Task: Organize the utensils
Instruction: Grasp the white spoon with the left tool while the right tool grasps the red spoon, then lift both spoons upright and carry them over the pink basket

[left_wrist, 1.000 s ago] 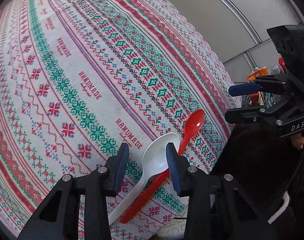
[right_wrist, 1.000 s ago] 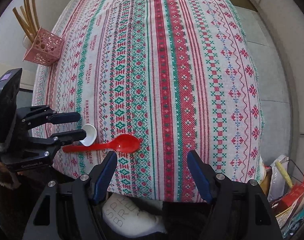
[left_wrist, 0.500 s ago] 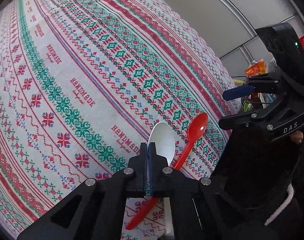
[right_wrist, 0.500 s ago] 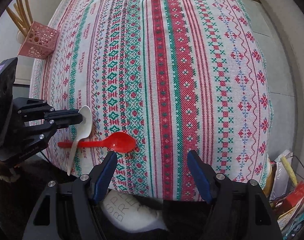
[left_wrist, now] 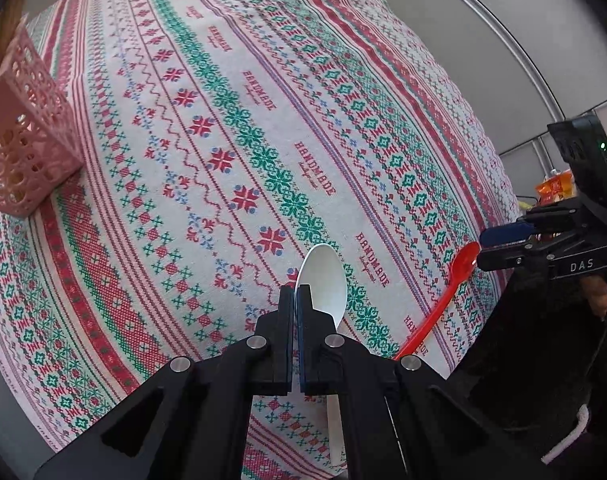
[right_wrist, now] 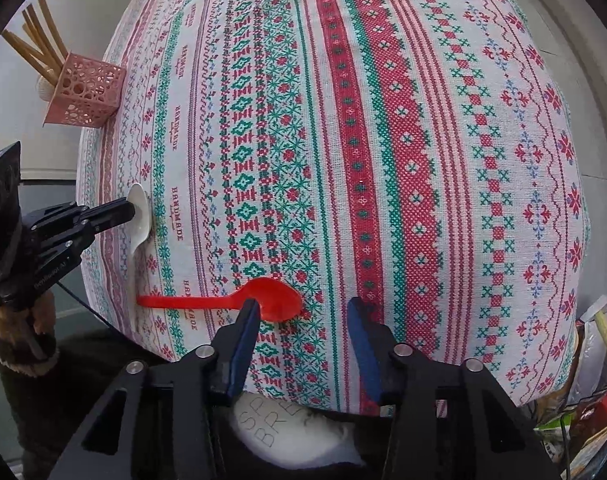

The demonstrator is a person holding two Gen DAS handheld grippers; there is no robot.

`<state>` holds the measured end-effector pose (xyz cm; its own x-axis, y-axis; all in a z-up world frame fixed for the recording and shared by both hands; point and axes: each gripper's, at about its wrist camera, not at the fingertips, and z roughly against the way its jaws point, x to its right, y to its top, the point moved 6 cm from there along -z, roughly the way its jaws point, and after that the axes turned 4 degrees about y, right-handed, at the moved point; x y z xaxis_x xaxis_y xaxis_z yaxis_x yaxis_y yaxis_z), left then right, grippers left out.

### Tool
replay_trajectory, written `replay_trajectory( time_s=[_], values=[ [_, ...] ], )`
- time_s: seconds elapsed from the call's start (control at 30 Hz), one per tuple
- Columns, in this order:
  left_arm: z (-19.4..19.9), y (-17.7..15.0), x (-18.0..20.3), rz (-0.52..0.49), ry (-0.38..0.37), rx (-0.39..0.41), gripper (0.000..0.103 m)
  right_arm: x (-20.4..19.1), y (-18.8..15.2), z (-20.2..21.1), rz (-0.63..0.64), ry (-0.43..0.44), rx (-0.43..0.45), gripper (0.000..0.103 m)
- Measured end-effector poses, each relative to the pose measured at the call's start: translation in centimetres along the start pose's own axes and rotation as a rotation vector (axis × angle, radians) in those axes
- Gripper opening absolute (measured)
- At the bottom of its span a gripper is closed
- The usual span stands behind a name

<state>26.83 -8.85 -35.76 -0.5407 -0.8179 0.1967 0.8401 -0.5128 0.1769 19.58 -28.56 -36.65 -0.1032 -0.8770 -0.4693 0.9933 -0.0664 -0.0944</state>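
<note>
In the left wrist view the left gripper (left_wrist: pixel 295 289) fills the bottom centre, its fingers pressed together on the edge of the white spoon (left_wrist: pixel 323 280). The spoon's bowl rises just above the fingertips, tipped on its side; most of its handle is hidden behind the gripper body, and only a pale strip shows again low in the frame. In the right wrist view the same gripper (right_wrist: pixel 129 210) comes in from the left edge, with the spoon (right_wrist: pixel 140 216) at its tip and the handle hanging down over the cloth edge.

The right gripper (right_wrist: pixel 303 312) sits at the bottom centre of its own view, jaws wide apart and holding nothing. Its left finger (right_wrist: pixel 249 316) overlaps the neck of the red spoon (right_wrist: pixel 263 302), which lies flat on the patterned tablecloth (right_wrist: pixel 343 140); whether the finger touches it cannot be told. In the left view the right gripper (left_wrist: pixel 499 246) appears at the right edge, its tips covering part of the red spoon's (left_wrist: pixel 457 276) bowl.

A pink perforated holder (right_wrist: pixel 85 90) stands at the upper left of the right view with wooden chopsticks (right_wrist: pixel 35 40) sticking out of it. In the left view the holder (left_wrist: pixel 21 148) is cut off by the left edge and its contents are blurred.
</note>
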Motion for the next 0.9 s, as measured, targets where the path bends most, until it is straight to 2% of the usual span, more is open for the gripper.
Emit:
replay_trajectory(
  time_s=[0.17,0.43,0.57,0.7,0.9],
  values=[
    [-0.1,0.2,-1.4,0.049,-0.090,-0.011,0.003,-0.8,0.3,-1.1,0.007,0.044,-0.013,0.029],
    [-2.0,0.9,-1.3,0.065,-0.141,-0.030,0.003,-0.1,0.9,-1.2,-0.040,0.150,-0.006,0.022],
    [-2.4,1.8,-1.1,0.084,-0.170,-0.022,0.003,0.3,1.0,-1.0,-0.050,0.175,-0.004,0.010],
    [-2.3,2.5,-1.1,0.083,-0.149,0.000,0.002,0.8,1.2,-0.2,-0.039,0.155,0.030,0.005],
    [-0.2,3.6,-0.2,0.087,-0.074,0.093,0.001,-1.1,2.2,3.9,0.035,0.100,0.190,0.004]
  ],
)
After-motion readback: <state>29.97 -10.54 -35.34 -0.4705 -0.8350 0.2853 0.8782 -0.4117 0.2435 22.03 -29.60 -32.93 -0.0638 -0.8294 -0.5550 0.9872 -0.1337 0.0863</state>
